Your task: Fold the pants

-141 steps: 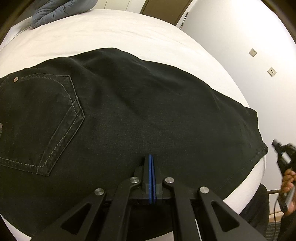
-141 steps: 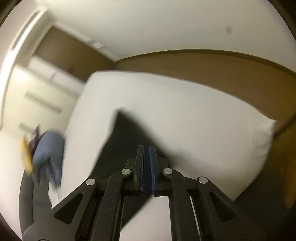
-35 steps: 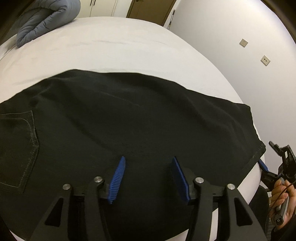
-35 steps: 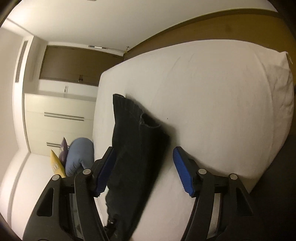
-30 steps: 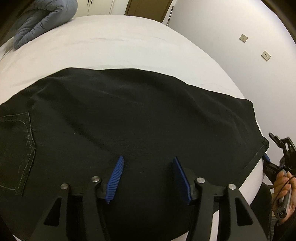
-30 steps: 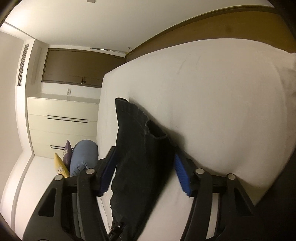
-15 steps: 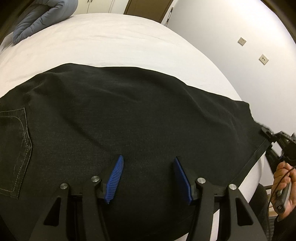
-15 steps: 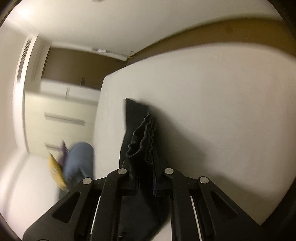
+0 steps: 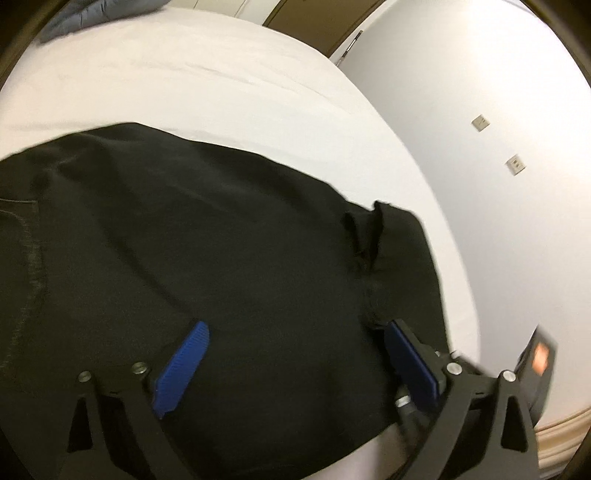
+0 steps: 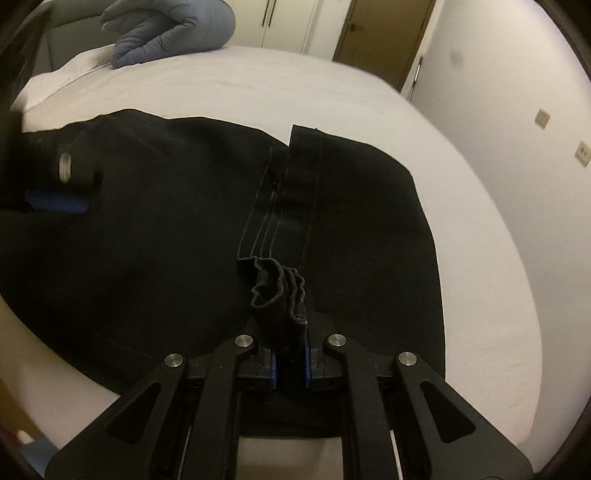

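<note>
Black pants [image 9: 207, 254] lie flat across a white bed [image 9: 221, 85]; they also show in the right wrist view [image 10: 147, 229]. My right gripper [image 10: 290, 363] is shut on the bunched leg hems [image 10: 282, 295] and holds them lifted and folded back over the legs. The folded-over hem end also shows in the left wrist view [image 9: 384, 236]. My left gripper [image 9: 295, 365] is open, its blue pads [image 9: 181, 369] wide apart just above the pants near the bed's near edge. A left pad also shows in the right wrist view [image 10: 55, 201].
A rolled grey-blue duvet [image 10: 173, 31] lies at the far end of the bed. A white wall with two switch plates [image 9: 515, 164] runs along the right. A brown door [image 10: 384, 37] and pale wardrobes stand beyond the bed. A dark box with an orange mark [image 9: 539, 365] sits on the floor.
My right gripper shut on the leg hems and carried them up and over toward the waist, so the leg ends now lie folded back. My left gripper stayed open over the pants.
</note>
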`<state>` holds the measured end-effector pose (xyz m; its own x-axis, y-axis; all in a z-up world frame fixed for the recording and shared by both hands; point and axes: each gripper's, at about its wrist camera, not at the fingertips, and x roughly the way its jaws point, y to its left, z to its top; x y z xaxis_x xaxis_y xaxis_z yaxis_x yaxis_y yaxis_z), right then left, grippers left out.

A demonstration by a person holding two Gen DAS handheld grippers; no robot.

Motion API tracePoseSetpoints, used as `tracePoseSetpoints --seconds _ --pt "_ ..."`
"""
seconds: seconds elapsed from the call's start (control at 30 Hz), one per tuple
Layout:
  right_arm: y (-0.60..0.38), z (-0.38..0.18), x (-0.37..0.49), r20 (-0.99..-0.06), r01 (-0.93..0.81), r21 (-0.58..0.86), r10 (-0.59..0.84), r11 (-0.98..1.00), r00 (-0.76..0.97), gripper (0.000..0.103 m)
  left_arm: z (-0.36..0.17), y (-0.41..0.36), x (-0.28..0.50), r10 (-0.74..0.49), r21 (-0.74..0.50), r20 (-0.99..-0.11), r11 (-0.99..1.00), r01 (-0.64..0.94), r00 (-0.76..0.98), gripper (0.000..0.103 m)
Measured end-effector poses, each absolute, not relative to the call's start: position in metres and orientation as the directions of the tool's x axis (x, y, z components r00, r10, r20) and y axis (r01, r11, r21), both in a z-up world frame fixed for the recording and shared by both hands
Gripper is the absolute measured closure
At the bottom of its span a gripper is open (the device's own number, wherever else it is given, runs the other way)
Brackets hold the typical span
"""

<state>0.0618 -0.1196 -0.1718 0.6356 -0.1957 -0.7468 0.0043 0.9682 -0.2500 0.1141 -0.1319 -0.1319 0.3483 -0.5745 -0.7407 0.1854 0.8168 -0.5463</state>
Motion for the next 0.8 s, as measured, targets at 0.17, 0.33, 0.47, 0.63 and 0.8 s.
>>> tracePoseSetpoints --seconds 0.17,0.33,0.47,0.63,0.8 --pt "-0.109 -0.182 0.058 -0.680 -0.006 -0.338 -0.240 0.941 0.693 0.095 -0.131 -0.163 0.135 -0.586 -0.551 -0.760 0.811 0.200 0.281 0.003" --pt "-0.107 -0.180 0.046 -0.620 0.048 -0.334 -0.258 0.941 0.741 0.095 -0.132 -0.189 0.162 -0.573 -0.538 -0.786 0.819 0.201 0.232 0.000" --pt "-0.102 -0.174 0.037 -0.565 0.068 -0.365 -0.279 0.928 0.777 0.095 -0.130 -0.205 0.179 -0.605 -0.576 -0.773 0.795 0.189 0.190 0.000" --pt "-0.088 -0.173 0.028 -0.516 0.055 -0.429 -0.295 0.902 0.804 0.095 -0.128 -0.238 0.188 -0.611 -0.574 -0.782 0.783 0.240 0.122 0.000" --pt "-0.083 -0.167 0.025 -0.469 0.060 -0.470 -0.307 0.881 0.828 0.095 -0.129 -0.256 0.187 -0.584 -0.541 -0.807 0.789 0.290 0.085 0.027"
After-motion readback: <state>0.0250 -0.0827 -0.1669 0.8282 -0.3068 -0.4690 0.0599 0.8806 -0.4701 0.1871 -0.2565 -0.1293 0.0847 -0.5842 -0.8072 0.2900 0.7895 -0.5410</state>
